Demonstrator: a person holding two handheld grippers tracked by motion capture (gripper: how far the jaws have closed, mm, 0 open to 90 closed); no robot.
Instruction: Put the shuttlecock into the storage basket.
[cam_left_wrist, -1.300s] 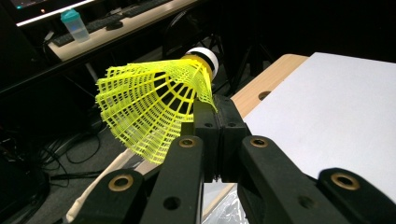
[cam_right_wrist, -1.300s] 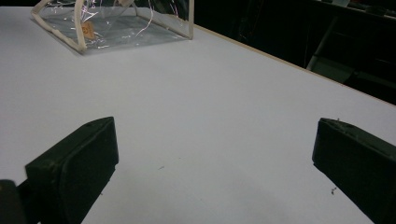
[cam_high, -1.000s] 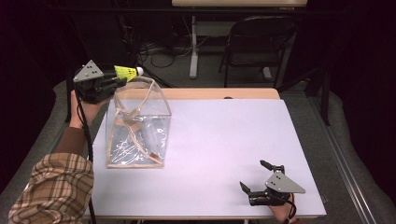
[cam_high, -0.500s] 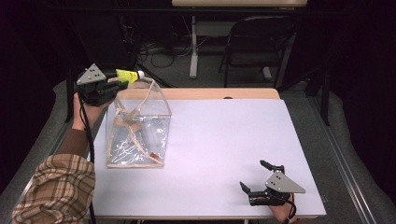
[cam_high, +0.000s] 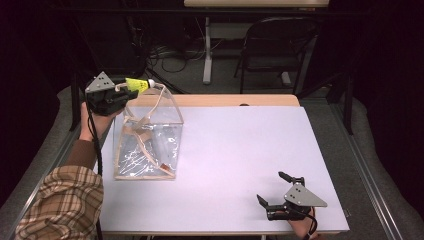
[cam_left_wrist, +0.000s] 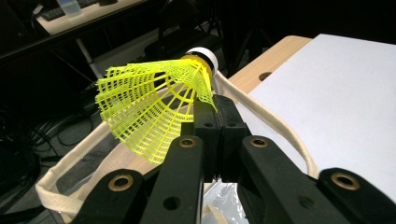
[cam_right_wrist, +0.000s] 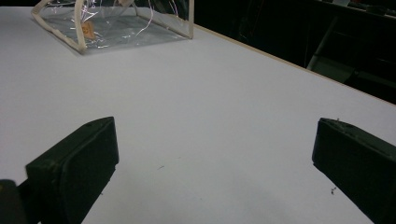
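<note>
From above, the left gripper (cam_high: 134, 90) is held up at the far left corner of the table (cam_high: 235, 150), its jaws clamped on a yellow shuttlecock (cam_high: 139, 85) that sits just over the far rim of a clear plastic bag (cam_high: 147, 140). The bag stands on the table's left side, edged in cream tape, with a cream strap looping inside it. The person's plaid sleeve (cam_high: 62, 202) comes in at the bottom left corner.

The left gripper view gives what the high view cannot: the jaws are pressed together on the lower edge of the shuttlecock's (cam_left_wrist: 154, 102) mesh skirt, its white cap points away from the camera, and the bag's cream rim (cam_left_wrist: 275, 123) curves below and behind it.

To the right, the high view shows the right gripper (cam_high: 275, 192) resting near the table's near right corner, well apart from the bag, jaws spread with nothing between them. The right gripper view confirms it: two black jaws wide apart over bare white table (cam_right_wrist: 210, 116), the bag (cam_right_wrist: 116, 23) far off at the upper left
</note>
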